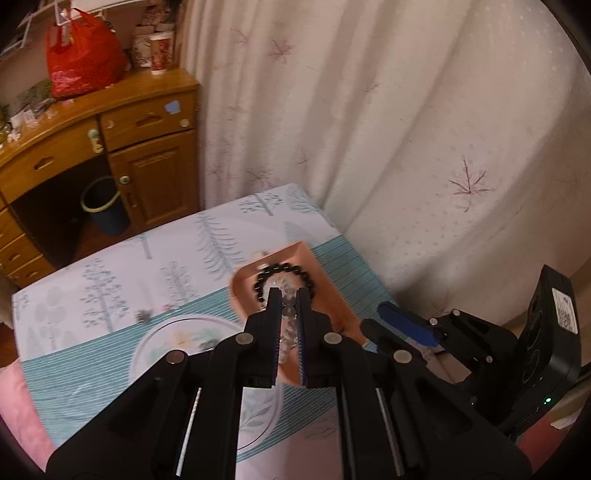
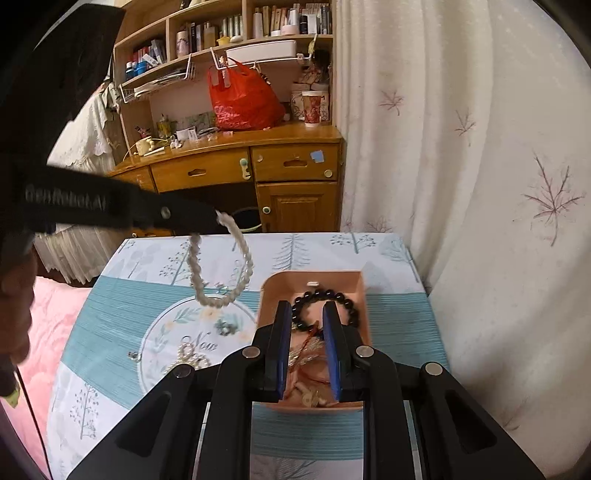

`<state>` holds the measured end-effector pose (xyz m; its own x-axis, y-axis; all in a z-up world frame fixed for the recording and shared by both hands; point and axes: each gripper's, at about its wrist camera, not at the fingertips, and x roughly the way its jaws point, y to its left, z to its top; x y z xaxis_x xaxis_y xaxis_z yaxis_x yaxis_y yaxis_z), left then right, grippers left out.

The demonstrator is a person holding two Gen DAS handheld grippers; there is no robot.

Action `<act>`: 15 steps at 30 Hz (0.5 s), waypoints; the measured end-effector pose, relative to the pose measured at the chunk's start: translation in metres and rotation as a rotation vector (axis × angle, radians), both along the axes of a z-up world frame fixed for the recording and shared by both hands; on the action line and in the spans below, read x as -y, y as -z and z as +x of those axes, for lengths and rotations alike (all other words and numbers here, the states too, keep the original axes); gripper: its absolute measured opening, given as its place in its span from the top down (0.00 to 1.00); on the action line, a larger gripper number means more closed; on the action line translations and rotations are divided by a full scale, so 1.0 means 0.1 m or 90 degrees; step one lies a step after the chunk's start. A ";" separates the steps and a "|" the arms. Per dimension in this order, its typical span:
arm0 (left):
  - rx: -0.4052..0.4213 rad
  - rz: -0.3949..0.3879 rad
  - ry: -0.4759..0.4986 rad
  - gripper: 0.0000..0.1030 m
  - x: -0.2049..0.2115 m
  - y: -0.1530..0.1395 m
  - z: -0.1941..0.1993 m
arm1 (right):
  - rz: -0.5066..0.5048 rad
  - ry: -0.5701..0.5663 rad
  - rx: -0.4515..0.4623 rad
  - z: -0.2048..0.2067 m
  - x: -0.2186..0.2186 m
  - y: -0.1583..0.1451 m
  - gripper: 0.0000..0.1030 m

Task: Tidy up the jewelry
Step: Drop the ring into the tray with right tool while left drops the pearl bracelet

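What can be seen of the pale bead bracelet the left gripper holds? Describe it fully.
The pale bead bracelet is a loop of small, round, whitish translucent beads. It hangs in the air from the left hand-held gripper, whose fingers are shut on its top. It dangles above the patterned cloth, left of the peach tray, touching nothing else.

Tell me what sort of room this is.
Probably a bedroom or home study: a wooden desk with cluttered shelves, a floor-length curtain, and a pink quilt beside the cloth-covered table.
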<state>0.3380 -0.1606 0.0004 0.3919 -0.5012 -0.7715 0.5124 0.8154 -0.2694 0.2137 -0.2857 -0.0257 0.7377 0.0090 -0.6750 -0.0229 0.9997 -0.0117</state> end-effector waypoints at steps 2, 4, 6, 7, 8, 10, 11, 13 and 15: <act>-0.012 -0.014 0.008 0.95 0.11 0.06 0.03 | 0.004 -0.001 -0.004 0.03 0.08 0.01 0.83; -0.042 -0.023 0.020 0.94 0.22 0.14 0.06 | 0.020 -0.004 -0.019 0.07 0.19 0.04 0.82; -0.071 0.014 0.012 0.88 0.33 0.24 0.11 | 0.027 -0.001 -0.042 0.12 0.26 0.13 0.58; -0.080 0.037 0.005 0.70 0.37 0.29 0.12 | 0.029 0.008 -0.047 0.11 0.32 0.15 0.53; -0.084 0.047 0.003 0.57 0.38 0.32 0.11 | 0.032 0.011 -0.044 0.10 0.35 0.18 0.51; -0.072 0.043 -0.003 0.38 0.36 0.36 0.08 | 0.047 0.012 -0.045 0.08 0.43 0.21 0.51; -0.067 0.039 -0.007 0.38 0.34 0.38 0.07 | 0.048 0.012 -0.052 0.09 0.46 0.24 0.51; -0.069 0.050 -0.020 0.38 0.27 0.44 0.06 | 0.039 0.015 -0.065 0.11 0.50 0.31 0.50; -0.074 0.067 -0.042 0.38 0.18 0.50 0.06 | 0.037 0.020 -0.082 0.12 0.52 0.37 0.43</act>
<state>0.3437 -0.1787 -0.0499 0.3265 -0.3912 -0.8604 0.4274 0.8731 -0.2348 0.2259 -0.3377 -0.0627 0.6459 0.0296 -0.7629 0.0103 0.9988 0.0475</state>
